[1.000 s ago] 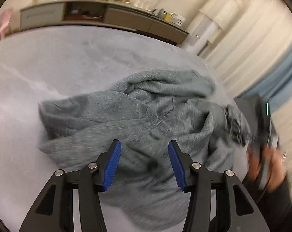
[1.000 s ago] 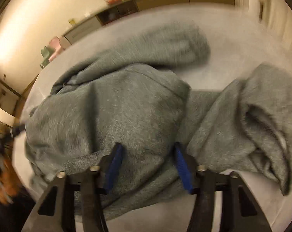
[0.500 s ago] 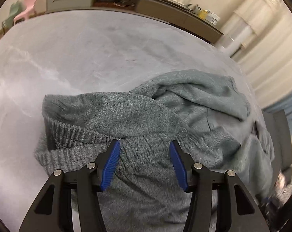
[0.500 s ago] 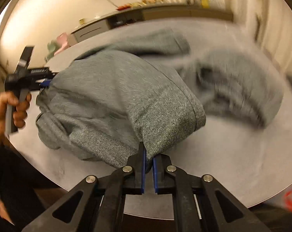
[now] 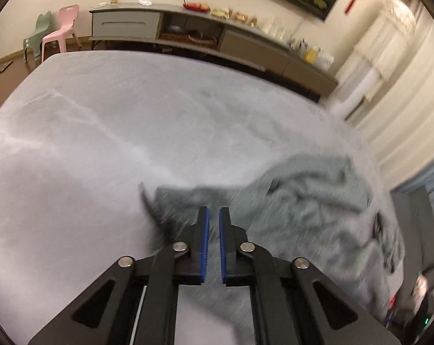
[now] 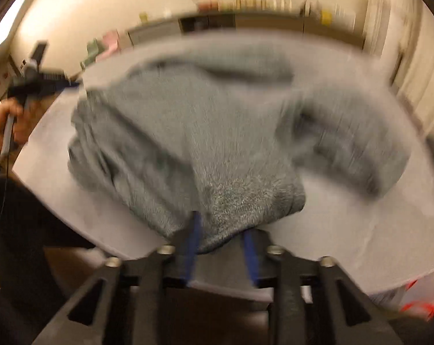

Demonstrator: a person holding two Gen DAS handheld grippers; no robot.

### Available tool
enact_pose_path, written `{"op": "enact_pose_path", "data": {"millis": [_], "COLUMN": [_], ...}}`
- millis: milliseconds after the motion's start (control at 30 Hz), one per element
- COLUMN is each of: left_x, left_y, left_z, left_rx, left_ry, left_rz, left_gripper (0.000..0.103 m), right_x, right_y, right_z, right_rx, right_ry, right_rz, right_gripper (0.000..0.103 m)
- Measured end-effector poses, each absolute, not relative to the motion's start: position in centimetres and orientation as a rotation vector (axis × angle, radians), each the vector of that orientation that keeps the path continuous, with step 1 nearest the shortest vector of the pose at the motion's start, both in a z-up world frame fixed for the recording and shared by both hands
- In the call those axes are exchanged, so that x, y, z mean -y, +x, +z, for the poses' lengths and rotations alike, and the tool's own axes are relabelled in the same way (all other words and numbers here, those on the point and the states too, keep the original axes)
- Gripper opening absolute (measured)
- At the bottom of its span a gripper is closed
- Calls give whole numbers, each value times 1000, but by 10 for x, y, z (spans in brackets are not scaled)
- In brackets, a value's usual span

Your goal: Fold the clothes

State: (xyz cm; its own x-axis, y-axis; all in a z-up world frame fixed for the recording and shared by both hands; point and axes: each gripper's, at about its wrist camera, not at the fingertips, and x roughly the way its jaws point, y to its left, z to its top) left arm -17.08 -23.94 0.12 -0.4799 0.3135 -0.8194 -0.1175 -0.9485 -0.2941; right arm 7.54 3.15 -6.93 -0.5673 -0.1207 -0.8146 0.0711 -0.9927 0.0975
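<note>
A grey knit sweater (image 5: 317, 201) lies bunched on the pale grey table (image 5: 101, 143), blurred by motion. My left gripper (image 5: 213, 210) is shut on the sweater's near left edge, with fabric behind and between its blue pads. In the right wrist view the sweater (image 6: 202, 143) spreads across the table (image 6: 346, 244). Its ribbed hem drapes over my right gripper (image 6: 221, 224), whose fingers stand apart on either side of the hem. At the far left, a person's hand (image 6: 1, 132) holds the left gripper (image 6: 73, 84) at the sweater's corner.
A long low sideboard (image 5: 188, 34) with small items runs along the far wall. A pink chair (image 5: 61, 26) and a green chair (image 5: 35, 34) stand at its left. Pale curtains (image 5: 403, 86) hang on the right. A dark chair (image 5: 412, 224) stands by the table's right edge.
My left gripper went from open over the sweater to shut on its edge and lifted. My right gripper shut on the hem, pulled it toward the near table edge, and its fingers have now parted.
</note>
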Motion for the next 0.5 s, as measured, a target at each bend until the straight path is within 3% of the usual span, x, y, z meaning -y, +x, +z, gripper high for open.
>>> {"op": "enact_pose_path", "data": {"millis": [33, 67, 133, 233, 367, 400, 433, 467, 500], "left_x": [235, 230, 208, 185, 163, 162, 161, 159, 164], "left_y": [-168, -166, -169, -170, -171, -172, -173, -174, -181], "left_z": [-2, -6, -17, -31, -43, -44, -44, -44, -46], "left_rx": [274, 260, 200, 80, -130, -192, -259, -326, -358], "left_ry": [-1462, -1484, -1520, -1547, -1481, -1454, -1424, -1393, -1373], "left_rz": [2460, 2432, 2392, 2407, 2418, 2434, 2454, 2473, 2520], "left_gripper": [43, 51, 52, 53, 54, 50, 47, 37, 37], "right_x": [-33, -32, -23, 6, 47, 57, 63, 67, 72], "right_y": [75, 72, 57, 14, -87, -114, -131, -140, -149], "right_z": [-53, -34, -6, 12, -30, -46, -63, -74, -83], "right_rx": [65, 75, 85, 89, -13, -40, -64, -71, -41], "right_ry": [1340, 1279, 1172, 1110, 1275, 1351, 1445, 1512, 1558], "right_rz": [-2736, -2765, -2782, -2743, -2553, -2490, -2421, -2386, -2341], "right_gripper": [52, 56, 67, 71, 73, 73, 70, 60, 21]}}
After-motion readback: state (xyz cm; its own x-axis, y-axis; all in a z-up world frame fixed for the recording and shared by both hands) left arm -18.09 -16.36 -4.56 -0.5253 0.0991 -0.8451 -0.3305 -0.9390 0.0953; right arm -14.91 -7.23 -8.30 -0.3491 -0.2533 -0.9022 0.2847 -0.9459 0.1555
